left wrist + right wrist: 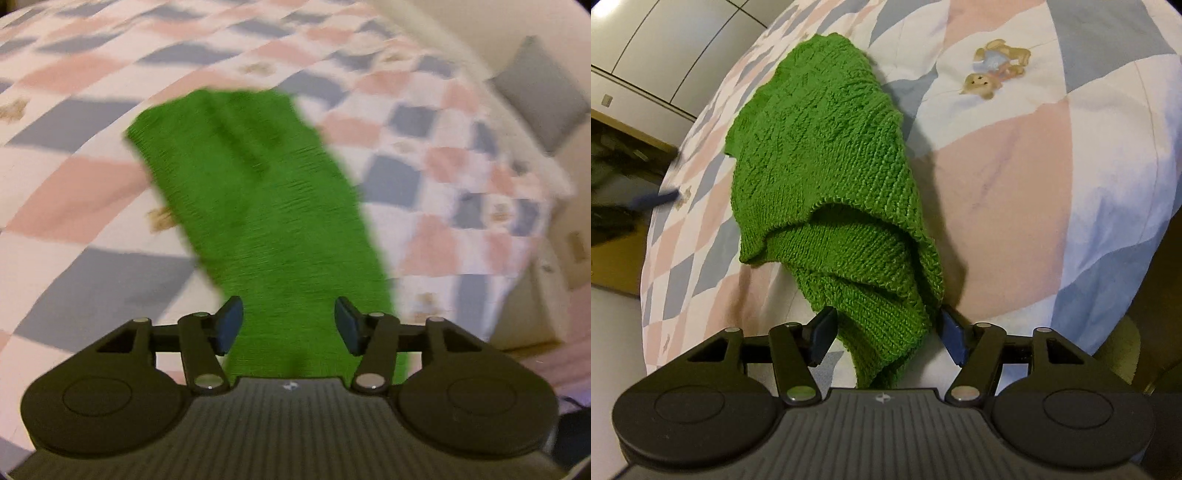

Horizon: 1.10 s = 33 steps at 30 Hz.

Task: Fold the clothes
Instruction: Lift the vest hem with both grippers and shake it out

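Observation:
A green knitted garment (258,206) lies on the checked quilt (74,192), running away from my left gripper (288,325). That gripper's blue pads stand wide apart, with the near end of the knit between them; this view is motion-blurred. In the right wrist view the same garment (820,147) is bunched in loose folds, one layer lapped over another. Its near end passes between the pads of my right gripper (886,332), which are also wide apart. A blurred blue finger of the left gripper (657,197) shows at the bed's far left edge.
The quilt (1015,166) is pink, blue and white, with a teddy bear print (993,70). A grey pillow (543,96) sits at the far right, near the bed's edge. White cabinet doors (665,55) stand beyond the bed, and the mattress drops off at the right.

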### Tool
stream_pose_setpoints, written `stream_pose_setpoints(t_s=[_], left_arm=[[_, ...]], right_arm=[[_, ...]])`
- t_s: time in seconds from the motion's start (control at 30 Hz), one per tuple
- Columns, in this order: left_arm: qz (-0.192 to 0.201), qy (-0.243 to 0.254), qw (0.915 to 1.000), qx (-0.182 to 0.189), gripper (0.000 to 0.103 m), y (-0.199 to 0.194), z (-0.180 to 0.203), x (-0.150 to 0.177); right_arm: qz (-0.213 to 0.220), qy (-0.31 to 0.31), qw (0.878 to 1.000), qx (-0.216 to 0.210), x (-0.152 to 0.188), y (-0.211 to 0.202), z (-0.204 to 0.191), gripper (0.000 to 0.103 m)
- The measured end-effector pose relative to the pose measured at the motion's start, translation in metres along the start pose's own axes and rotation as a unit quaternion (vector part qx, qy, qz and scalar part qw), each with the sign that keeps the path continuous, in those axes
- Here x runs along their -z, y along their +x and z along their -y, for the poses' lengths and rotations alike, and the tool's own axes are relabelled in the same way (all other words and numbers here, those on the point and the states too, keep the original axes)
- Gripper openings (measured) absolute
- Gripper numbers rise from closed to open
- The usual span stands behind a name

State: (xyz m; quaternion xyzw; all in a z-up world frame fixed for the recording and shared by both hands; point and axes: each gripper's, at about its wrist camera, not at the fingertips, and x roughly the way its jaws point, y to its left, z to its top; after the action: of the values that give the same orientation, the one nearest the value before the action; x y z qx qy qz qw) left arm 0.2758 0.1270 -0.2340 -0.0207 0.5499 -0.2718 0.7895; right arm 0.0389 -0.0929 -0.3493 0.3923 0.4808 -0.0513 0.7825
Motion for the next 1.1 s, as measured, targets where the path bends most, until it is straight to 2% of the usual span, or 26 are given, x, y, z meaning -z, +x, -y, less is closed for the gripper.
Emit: stream_pose_setpoints(t_s=[0.07, 0.17, 0.23, 0.27, 0.3, 0.33, 0.37, 0.4, 0.47, 0.53, 0.73, 0.87, 0.97, 1.03, 1.1], left_arm=[[-0.032, -0.016, 0.9991, -0.021, 0.054, 0.026, -0.015, 0.001], [-0.066, -0.051, 0.9965, -0.009, 0.065, 0.064, -0.03, 0.008], [-0.086, -0.067, 0.994, 0.009, 0.064, 0.085, -0.034, 0.016], [-0.085, -0.072, 0.9936, 0.017, 0.057, 0.09, -0.034, 0.019], [-0.083, -0.077, 0.9933, 0.024, 0.036, 0.094, -0.034, 0.021], [-0.083, -0.079, 0.9928, 0.037, 0.027, 0.093, -0.032, 0.021], [-0.079, -0.068, 0.9939, 0.035, 0.017, 0.088, -0.026, 0.02], [-0.074, -0.058, 0.995, 0.033, 0.013, 0.084, -0.021, 0.019], [-0.058, -0.013, 0.9981, 0.017, 0.012, 0.066, -0.003, 0.017], [-0.043, -0.001, 0.9989, 0.018, 0.012, 0.049, 0.007, 0.013], [0.031, -0.021, 0.9988, 0.03, 0.011, -0.012, 0.036, -0.007], [0.11, -0.025, 0.9932, 0.028, 0.011, -0.063, 0.062, -0.027], [0.178, -0.021, 0.9836, 0.015, 0.01, -0.103, 0.087, -0.044], [0.233, -0.025, 0.9721, 0.002, 0.01, -0.137, 0.106, -0.054], [0.288, -0.04, 0.9569, -0.009, 0.01, -0.173, 0.127, -0.06]], right_arm=[[0.004, 0.002, 1.0, -0.003, 0.003, 0.001, 0.003, 0.063], [0.01, 0.009, 1.0, -0.006, -0.001, 0.005, 0.003, 0.062], [0.01, 0.003, 1.0, -0.002, -0.005, 0.008, 0.0, 0.05], [0.007, -0.004, 1.0, 0.001, -0.007, 0.01, -0.002, 0.034], [-0.002, -0.015, 1.0, 0.001, -0.01, 0.012, -0.004, 0.018], [-0.01, -0.027, 1.0, 0.002, -0.013, 0.012, -0.006, 0.011], [-0.014, -0.039, 0.999, 0.008, -0.018, 0.009, -0.008, 0.011], [-0.016, -0.053, 0.998, 0.018, -0.023, 0.005, -0.011, 0.01], [-0.015, -0.075, 0.997, 0.029, -0.036, -0.006, -0.015, 0.01], [-0.005, -0.089, 0.995, 0.036, -0.052, -0.022, -0.017, 0.009], [0.058, -0.16, 0.984, 0.058, -0.115, -0.076, -0.031, 0.009], [0.11, -0.219, 0.968, 0.049, -0.17, -0.112, -0.049, 0.009], [0.156, -0.282, 0.947, 0.012, -0.222, -0.149, -0.073, 0.009], [0.182, -0.339, 0.923, -0.015, -0.254, -0.174, -0.095, 0.009], [0.21, -0.399, 0.892, -0.047, -0.284, -0.209, -0.118, 0.009]])
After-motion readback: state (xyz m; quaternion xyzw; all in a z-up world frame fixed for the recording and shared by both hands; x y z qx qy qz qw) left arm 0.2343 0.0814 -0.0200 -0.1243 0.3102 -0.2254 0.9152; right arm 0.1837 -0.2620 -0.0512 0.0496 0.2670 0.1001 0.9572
